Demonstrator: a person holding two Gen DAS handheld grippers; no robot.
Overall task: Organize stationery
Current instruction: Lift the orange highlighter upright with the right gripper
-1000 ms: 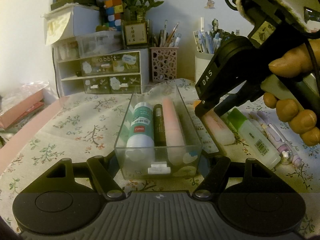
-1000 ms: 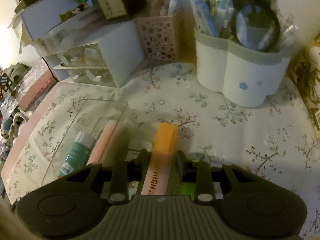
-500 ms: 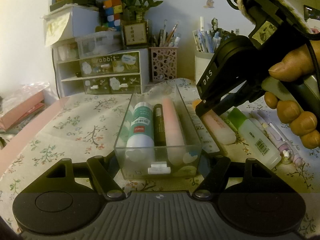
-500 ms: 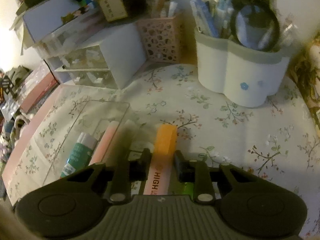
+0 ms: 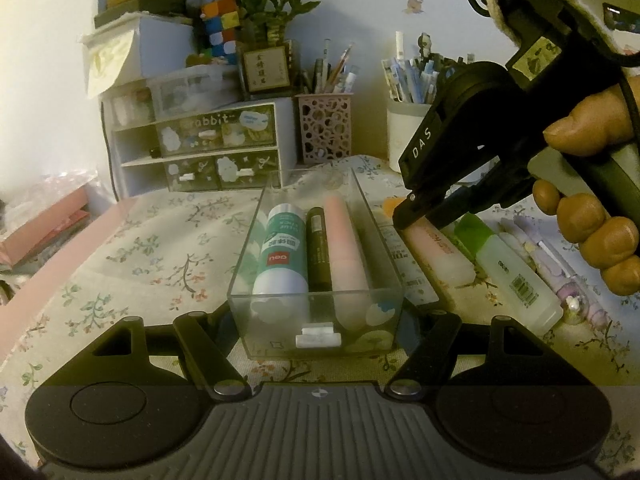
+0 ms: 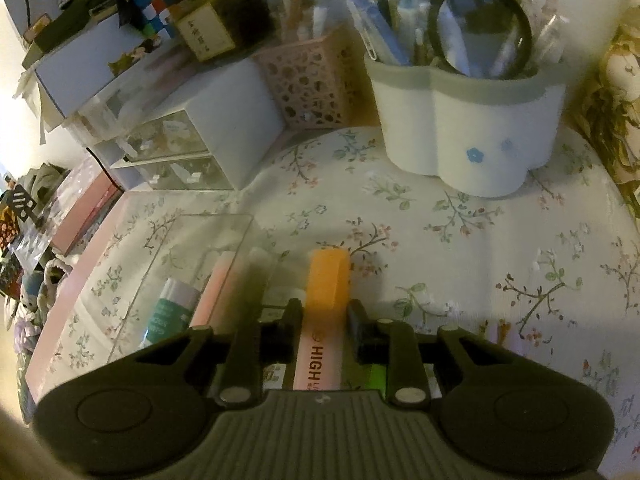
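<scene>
My left gripper (image 5: 318, 320) has its jaws closed on the near end of the clear rectangular plastic box (image 5: 316, 280), which sits on the floral-cloth surface (image 5: 140, 248). The left view shows inside it: a white-and-teal glue stick (image 5: 280, 256), a dark slim marker (image 5: 319, 254) and a pale pink highlighter (image 5: 346, 248) lying side by side lengthwise. It also shows my right hand (image 5: 592, 216) gripping the other tool from outside, tip lowered onto a row of stationery beside the box, including a green-capped clear glue bottle (image 5: 512, 272). Only the right view shows what my right gripper (image 6: 322, 320) has: the jaws, narrowed, have just been closing on the pink-bodied highlighter with orange cap (image 6: 326, 304), pads pressing both its sides, just right of the box. That view also shows the white lobed pen holder (image 6: 468, 136) behind, well apart.
</scene>
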